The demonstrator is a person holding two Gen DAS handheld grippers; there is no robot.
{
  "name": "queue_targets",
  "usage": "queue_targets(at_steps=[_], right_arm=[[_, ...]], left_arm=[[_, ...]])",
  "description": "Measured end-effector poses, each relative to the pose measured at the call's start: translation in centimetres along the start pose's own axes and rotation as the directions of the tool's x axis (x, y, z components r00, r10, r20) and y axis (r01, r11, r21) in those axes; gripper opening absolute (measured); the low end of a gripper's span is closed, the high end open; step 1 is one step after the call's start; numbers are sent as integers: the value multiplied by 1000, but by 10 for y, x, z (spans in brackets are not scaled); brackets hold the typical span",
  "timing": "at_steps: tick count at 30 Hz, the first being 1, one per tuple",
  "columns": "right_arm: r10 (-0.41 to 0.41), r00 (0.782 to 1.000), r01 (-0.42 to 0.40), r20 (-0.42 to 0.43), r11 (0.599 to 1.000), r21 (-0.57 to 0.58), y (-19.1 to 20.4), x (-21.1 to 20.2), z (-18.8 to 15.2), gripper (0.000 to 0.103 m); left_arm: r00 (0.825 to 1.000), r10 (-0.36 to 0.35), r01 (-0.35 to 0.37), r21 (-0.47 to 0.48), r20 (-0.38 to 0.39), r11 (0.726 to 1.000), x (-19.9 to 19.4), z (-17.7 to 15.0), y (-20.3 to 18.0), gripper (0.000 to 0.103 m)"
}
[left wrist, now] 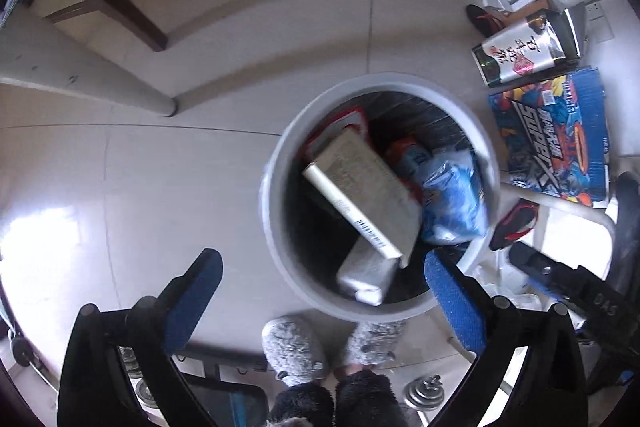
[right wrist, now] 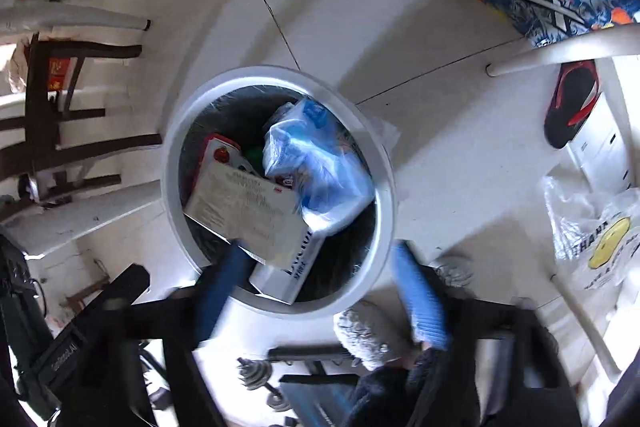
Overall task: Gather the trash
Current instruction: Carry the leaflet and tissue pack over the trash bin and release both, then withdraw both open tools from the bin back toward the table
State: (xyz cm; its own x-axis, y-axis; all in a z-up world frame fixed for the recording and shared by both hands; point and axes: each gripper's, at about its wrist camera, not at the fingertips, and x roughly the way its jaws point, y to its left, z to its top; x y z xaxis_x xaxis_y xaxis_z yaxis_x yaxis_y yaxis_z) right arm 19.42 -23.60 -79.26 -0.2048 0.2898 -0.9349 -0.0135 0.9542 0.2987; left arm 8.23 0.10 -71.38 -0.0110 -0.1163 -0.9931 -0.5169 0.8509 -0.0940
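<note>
Above bin, left tool and right tool both spread wide, holding nothing; box and blue bag lying inside.

You're looking at a pale grey bin with a black liner, holding a beige printed carton, a white box, a blue-and-clear plastic bag and a red-edged packet. Gripper pads are showing blue. Slippers are showing fuzzy grey.
</note>
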Motion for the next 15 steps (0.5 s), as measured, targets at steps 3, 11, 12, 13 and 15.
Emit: queue_targets(at_steps=[3, 11, 12, 13, 15], right_arm=[[-128, 990, 132, 61, 989, -69, 9, -13, -12, 101], [-282, 938, 322, 202, 925, -203, 33, -65, -60, 103], [-286, 934, 329, 213, 921, -209, 37, -73, -66, 103], [-289, 931, 335, 223, 918, -210, 40, -81, -72, 103], [-289, 926, 342, 242, 914, -217, 44, -99, -82, 103]], left_arm=[[997, 76, -76, 2, 24, 997, -11, -17, 5, 103], [991, 129, -130, 23, 25, 991, -57, -58, 5, 103], [992, 127, -128, 21, 26, 992, -65, -62, 4, 103], [992, 125, -126, 22, 27, 992, -70, -64, 3, 103], [991, 127, -127, 25, 37, 992, -87, -69, 1, 103]])
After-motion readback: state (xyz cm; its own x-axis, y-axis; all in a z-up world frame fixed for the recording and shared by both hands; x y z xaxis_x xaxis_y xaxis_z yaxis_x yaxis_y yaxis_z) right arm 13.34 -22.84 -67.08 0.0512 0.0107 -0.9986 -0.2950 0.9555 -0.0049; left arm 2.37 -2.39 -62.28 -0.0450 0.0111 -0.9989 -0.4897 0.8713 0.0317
